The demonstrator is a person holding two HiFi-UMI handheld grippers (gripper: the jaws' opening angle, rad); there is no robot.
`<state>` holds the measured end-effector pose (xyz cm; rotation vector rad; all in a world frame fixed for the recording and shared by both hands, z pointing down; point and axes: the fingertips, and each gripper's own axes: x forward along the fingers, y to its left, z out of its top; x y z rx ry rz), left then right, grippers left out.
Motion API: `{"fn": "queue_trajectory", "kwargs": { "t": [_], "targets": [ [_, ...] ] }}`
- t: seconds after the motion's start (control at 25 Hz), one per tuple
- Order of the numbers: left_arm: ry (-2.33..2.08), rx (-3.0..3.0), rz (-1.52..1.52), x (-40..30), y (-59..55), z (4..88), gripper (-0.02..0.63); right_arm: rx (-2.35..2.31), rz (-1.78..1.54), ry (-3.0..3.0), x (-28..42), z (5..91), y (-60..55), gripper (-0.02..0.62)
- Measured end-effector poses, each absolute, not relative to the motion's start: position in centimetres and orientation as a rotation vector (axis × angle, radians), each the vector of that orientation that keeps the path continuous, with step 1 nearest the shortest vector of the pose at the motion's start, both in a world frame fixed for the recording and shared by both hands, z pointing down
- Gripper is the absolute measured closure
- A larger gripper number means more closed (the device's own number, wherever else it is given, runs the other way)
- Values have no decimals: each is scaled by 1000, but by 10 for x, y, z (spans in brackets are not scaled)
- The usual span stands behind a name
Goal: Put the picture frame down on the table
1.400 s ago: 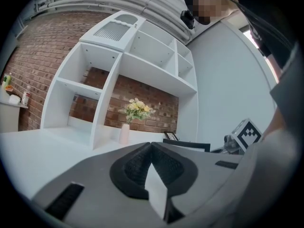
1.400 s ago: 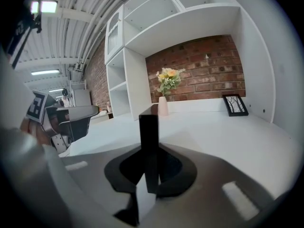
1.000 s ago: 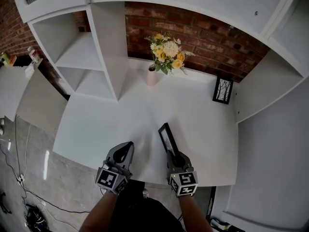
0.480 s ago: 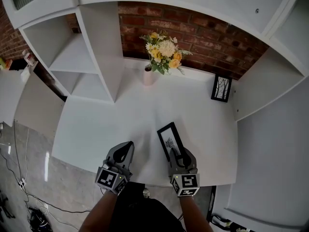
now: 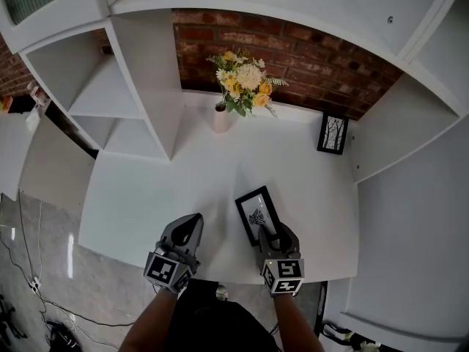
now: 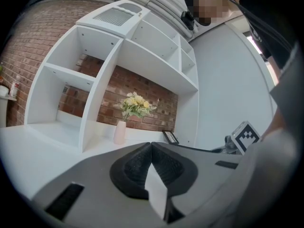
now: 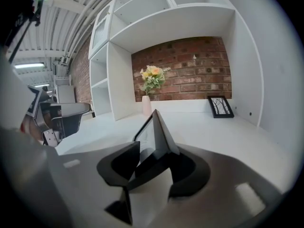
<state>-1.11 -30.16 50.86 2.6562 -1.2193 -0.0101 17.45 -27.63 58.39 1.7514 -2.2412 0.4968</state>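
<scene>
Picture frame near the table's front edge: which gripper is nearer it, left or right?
Right. The right gripper has the picture frame between its jaws, which have just been opening; the left gripper sits apart, off to the frame's left.

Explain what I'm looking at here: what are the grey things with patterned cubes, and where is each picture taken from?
No robot here: a person holds a hand-held claw, cube included, in each hand. The top-down picture comes from a camera on the person's head. The other two come from cameras riding on each claw, looking along its jaws. The left claw is closed and empty. The right claw has just been opening. The black picture frame sits tilted between its jaws, seemingly resting on the white table, and the pads do not appear to press it. At the back stand a vase of flowers, a second frame by the brick wall, and white shelves.
</scene>
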Motion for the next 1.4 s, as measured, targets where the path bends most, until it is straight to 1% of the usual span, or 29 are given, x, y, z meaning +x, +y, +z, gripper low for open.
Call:
{"fn": "queue_trajectory", "kwargs": {
  "t": [0.2,0.28,0.48,0.68,1.08,1.4],
  "targets": [
    [-1216,2647,-19,-13,-308,507,621,1730,572,-2239,164,589,-288,411],
    [-1217,2643,-25,-15,-311,508,621,1725,651,-2237,162,594,-293,407],
    [-1227,2622,-11,-23,-316,510,621,1673,775,-2213,160,606,-302,371],
    [-1229,2618,-3,-28,-321,512,621,1633,796,-2162,157,613,-306,348],
    [-1236,2619,19,-33,-323,513,621,1594,891,-2045,158,627,-308,324],
    [-1252,2610,24,-39,-322,513,621,1574,804,-2019,153,628,-309,321]
  ]
}}
